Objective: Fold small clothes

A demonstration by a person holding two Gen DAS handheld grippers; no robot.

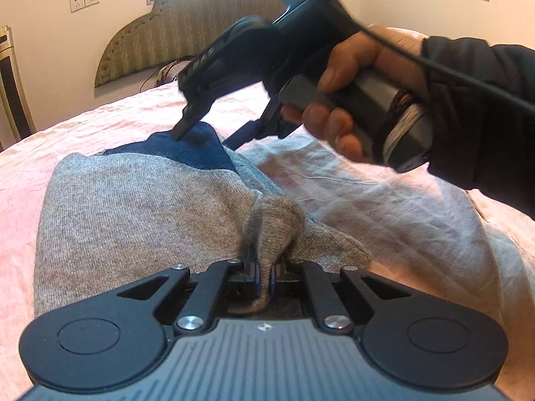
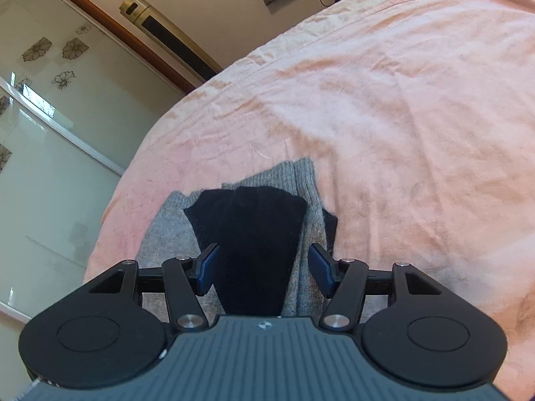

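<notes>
A grey knit garment [image 1: 133,200] with a dark navy part [image 1: 197,150] lies on the pink bed sheet [image 1: 50,140]. My left gripper [image 1: 264,277] is shut on a bunched fold of the grey knit [image 1: 274,224] at the garment's near edge. My right gripper [image 1: 207,133], held by a bare hand [image 1: 351,100], is open over the far navy end, one fingertip [image 1: 179,132] touching it. In the right wrist view the open gripper [image 2: 264,267] straddles the navy part [image 2: 257,234] with grey knit [image 2: 167,227] on both sides.
A padded headboard [image 1: 187,30] stands against the far wall. A gold and black standing unit [image 2: 174,40] and a sliding wardrobe door [image 2: 50,117] are beside the bed. A whitish cloth [image 1: 401,207] lies on the sheet to the right of the garment.
</notes>
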